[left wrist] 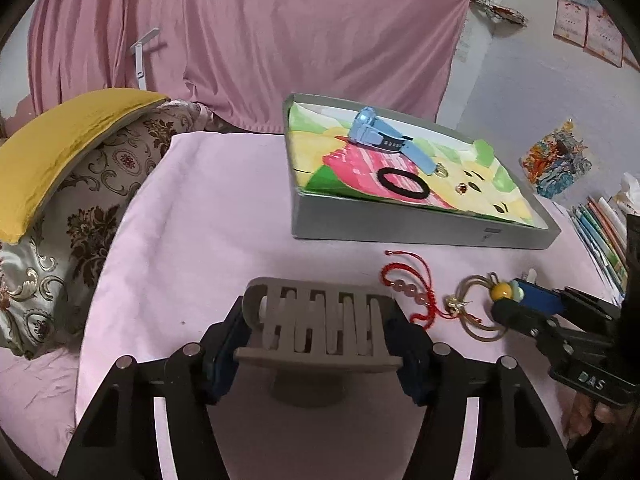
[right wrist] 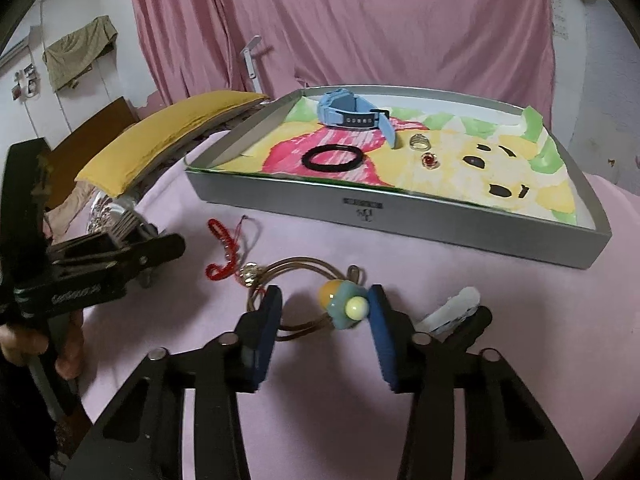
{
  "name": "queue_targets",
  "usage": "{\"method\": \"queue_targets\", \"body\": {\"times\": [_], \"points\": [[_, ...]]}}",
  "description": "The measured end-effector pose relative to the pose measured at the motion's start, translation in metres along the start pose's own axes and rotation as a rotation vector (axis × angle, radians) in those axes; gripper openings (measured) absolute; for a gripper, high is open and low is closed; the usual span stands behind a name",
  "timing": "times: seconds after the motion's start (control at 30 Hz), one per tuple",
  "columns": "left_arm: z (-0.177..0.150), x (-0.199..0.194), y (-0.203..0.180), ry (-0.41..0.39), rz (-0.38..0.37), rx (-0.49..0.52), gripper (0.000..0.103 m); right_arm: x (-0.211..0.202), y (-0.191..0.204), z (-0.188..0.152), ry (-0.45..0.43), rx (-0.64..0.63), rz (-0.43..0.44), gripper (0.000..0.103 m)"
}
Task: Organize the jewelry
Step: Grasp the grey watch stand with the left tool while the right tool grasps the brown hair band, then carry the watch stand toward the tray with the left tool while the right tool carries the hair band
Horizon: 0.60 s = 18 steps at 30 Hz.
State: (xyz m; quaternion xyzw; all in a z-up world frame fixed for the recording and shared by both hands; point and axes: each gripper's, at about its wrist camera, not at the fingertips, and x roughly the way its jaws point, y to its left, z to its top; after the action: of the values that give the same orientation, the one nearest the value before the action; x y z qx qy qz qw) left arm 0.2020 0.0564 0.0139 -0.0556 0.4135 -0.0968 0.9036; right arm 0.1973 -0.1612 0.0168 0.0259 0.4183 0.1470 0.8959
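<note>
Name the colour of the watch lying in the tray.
Light blue watch, dark strip along its band; clearest in the right wrist view.

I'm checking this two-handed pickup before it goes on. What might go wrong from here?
1. The left gripper has its jaws across the wide grey hair claw; held by its ends, it may twist loose.
2. The right gripper straddles the beaded hair tie; the round beads may squirt out.
3. The red cord bracelet looks tangled with the tie's loop and may drag along.
</note>
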Motion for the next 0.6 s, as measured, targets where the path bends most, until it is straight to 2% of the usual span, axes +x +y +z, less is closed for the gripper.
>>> {"method": "queue_targets", "body": {"times": [0.1,0.17,0.2,0.43,0.6], "points": [[-0.004,-0.002,-0.008,-0.009,-0.006,0.005,0.062,0.002,0.001,0.001,0.009,-0.008,-0.010,0.034],[-0.008,-0.002,-0.014,-0.012,-0.005,0.022,0.062,0.003,0.001,0.001,0.009,-0.007,-0.015,0.029],[-0.010,-0.003,-0.015,-0.016,-0.002,0.030,0.062,0.003,0.000,0.001,0.011,-0.003,-0.007,0.021],[-0.016,-0.008,-0.026,-0.020,-0.021,0.050,0.062,-0.001,-0.003,-0.005,0.000,0.012,0.040,0.021],[-0.019,-0.021,-0.036,-0.091,-0.036,0.038,0.062,-0.017,0.001,-0.018,-0.076,-0.012,0.051,0.021]]}}
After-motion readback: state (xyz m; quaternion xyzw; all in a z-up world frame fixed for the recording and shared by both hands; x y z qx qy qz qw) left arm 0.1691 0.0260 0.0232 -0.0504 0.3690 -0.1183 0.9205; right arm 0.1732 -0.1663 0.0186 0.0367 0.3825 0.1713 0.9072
